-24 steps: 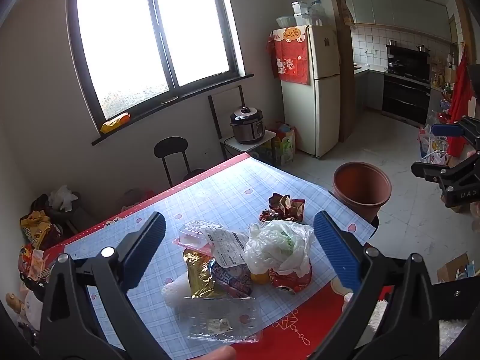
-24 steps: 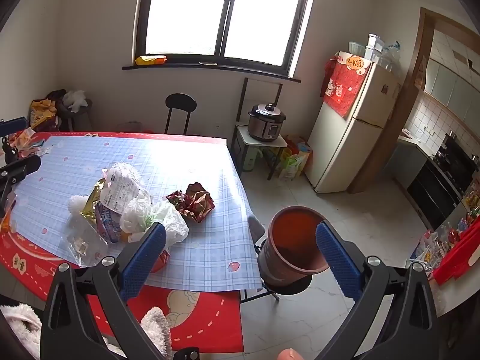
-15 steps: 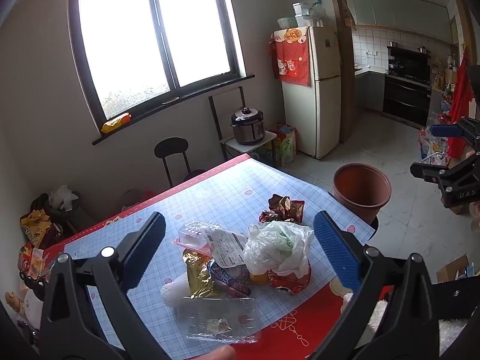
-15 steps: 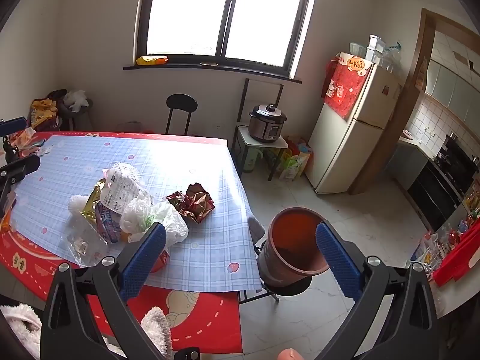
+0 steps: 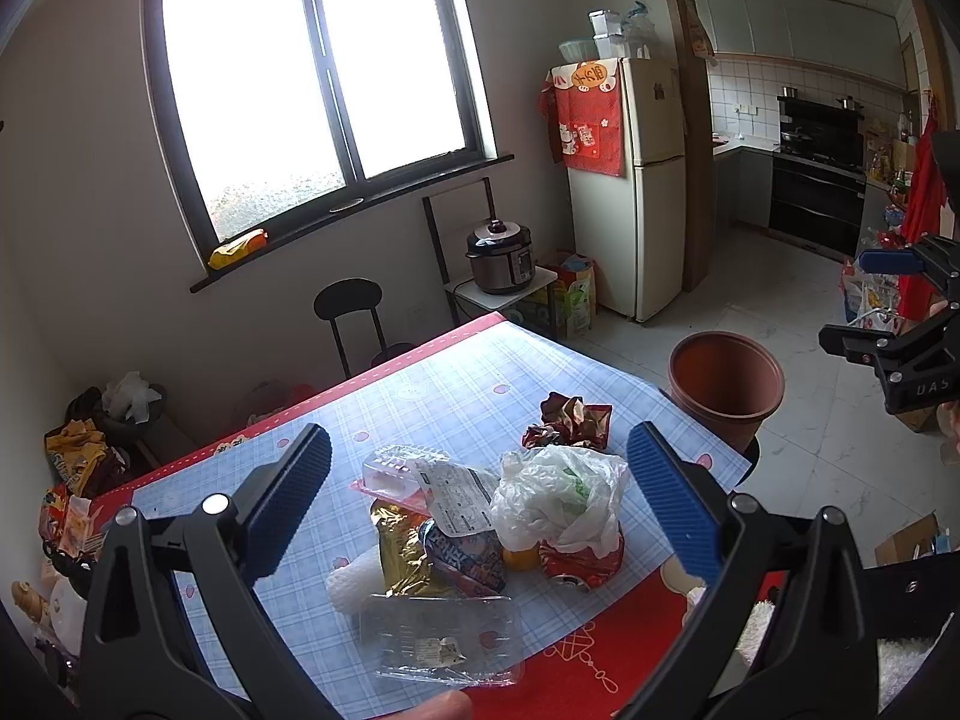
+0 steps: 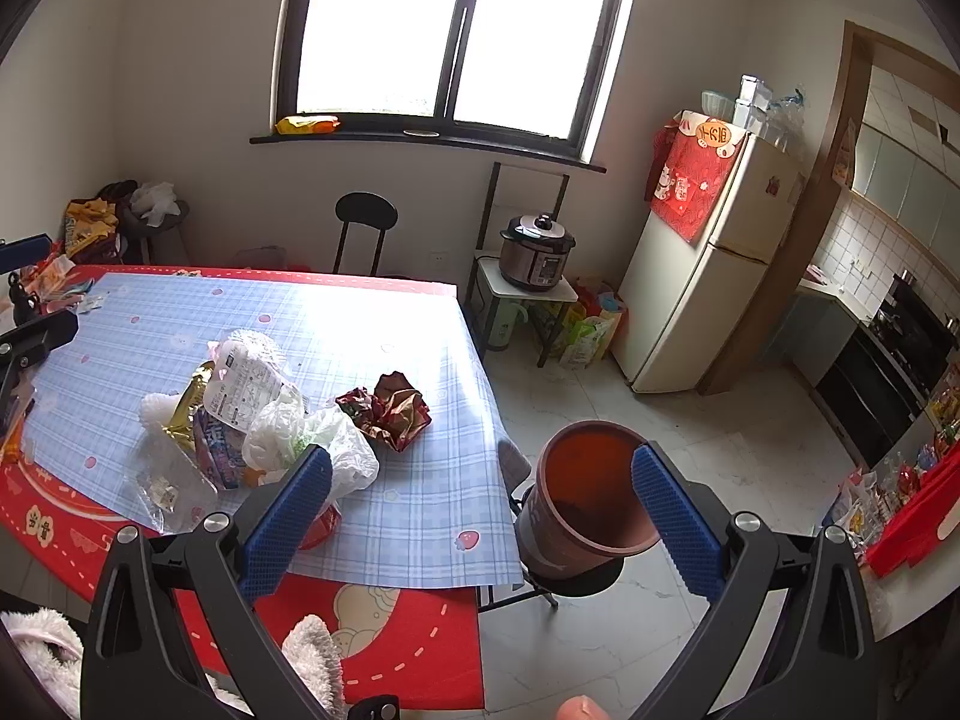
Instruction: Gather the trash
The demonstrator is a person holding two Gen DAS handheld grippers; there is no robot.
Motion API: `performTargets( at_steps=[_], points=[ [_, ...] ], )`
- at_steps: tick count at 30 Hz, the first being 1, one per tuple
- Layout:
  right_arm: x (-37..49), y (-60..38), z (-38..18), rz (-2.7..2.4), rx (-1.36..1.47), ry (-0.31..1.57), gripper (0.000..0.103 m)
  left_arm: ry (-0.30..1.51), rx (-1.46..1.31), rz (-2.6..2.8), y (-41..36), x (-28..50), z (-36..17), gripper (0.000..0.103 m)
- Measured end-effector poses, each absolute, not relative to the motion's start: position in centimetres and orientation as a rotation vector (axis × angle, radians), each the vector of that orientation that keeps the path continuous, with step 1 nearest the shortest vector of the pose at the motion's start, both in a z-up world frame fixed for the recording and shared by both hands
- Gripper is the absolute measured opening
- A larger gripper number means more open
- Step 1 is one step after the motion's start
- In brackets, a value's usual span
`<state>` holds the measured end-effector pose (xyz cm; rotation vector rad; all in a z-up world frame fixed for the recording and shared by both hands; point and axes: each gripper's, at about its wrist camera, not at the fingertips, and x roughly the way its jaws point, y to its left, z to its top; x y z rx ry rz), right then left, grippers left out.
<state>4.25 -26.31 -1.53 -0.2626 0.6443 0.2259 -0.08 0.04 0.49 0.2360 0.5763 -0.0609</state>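
A pile of trash lies on the blue checked tablecloth: a white plastic bag, a crumpled red-brown wrapper, a clear plastic tray, a gold wrapper and a white box. A brown bin stands on a stool beside the table's right edge. My left gripper is open and empty above the pile. My right gripper is open and empty, held over the table's corner and the bin. The pile also shows in the right wrist view, with the bag and the wrapper.
A black chair stands behind the table. A rice cooker sits on a small stand by the fridge. Snack bags crowd the table's left end. The kitchen opens at the right.
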Motion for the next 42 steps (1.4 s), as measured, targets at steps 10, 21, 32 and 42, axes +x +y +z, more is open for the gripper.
performTargets(
  at_steps=[10, 21, 32, 42],
  points=[
    [4.1, -26.3, -1.3, 0.224, -0.264, 0.641, 0.099, 0.569, 0.231, -0.061, 0.3, -0.3, 0.8, 0.098],
    [4.0, -26.8, -0.4, 0.214, -0.268, 0.635, 0.099, 0.559, 0.231, -0.066, 0.3, -0.1, 1.5, 0.098],
    [3.8, -27.2, 0.0, 0.211, -0.26, 0.631, 0.099, 0.549, 0.239, -0.073, -0.1, -0.4, 1.5, 0.098],
    [3.6, -27.3, -0.1, 0.204, -0.259, 0.633, 0.099, 0.546, 0.235, -0.08, -0.4, -0.6, 1.4, 0.098]
  ],
)
